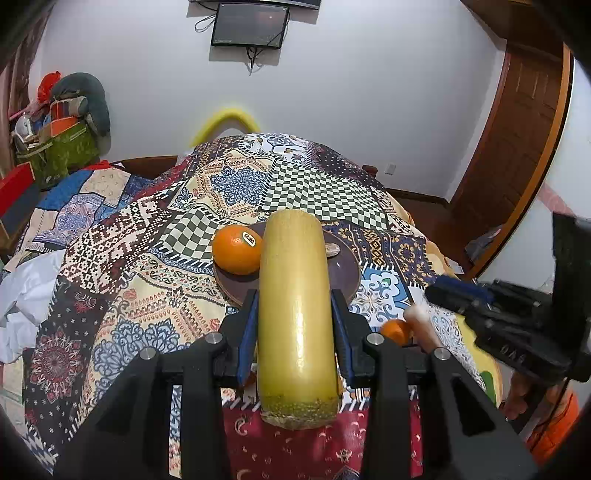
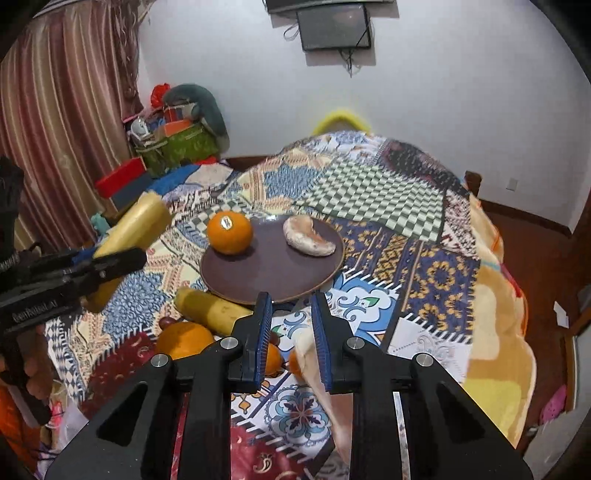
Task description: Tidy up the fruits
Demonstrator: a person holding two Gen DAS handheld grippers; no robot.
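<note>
My left gripper (image 1: 294,306) is shut on a long yellow squash-like fruit (image 1: 295,310), held above the patchwork cloth just short of the brown plate (image 1: 343,273). The plate holds an orange (image 1: 236,249) with a sticker and a pale brown curved piece (image 2: 308,236). In the right wrist view the left gripper (image 2: 74,269) with its yellow fruit (image 2: 136,225) shows at the left. My right gripper (image 2: 291,321) is open, near the plate's (image 2: 273,269) front edge, above a pale blurred object (image 2: 314,354). Another yellow fruit (image 2: 210,308) and oranges (image 2: 183,339) lie beside the plate.
The patchwork cloth (image 2: 424,258) covers a bed. Bags and boxes (image 2: 173,144) are piled at the far left by a curtain. A screen (image 2: 334,26) hangs on the white wall. A wooden door (image 1: 517,147) stands at the right.
</note>
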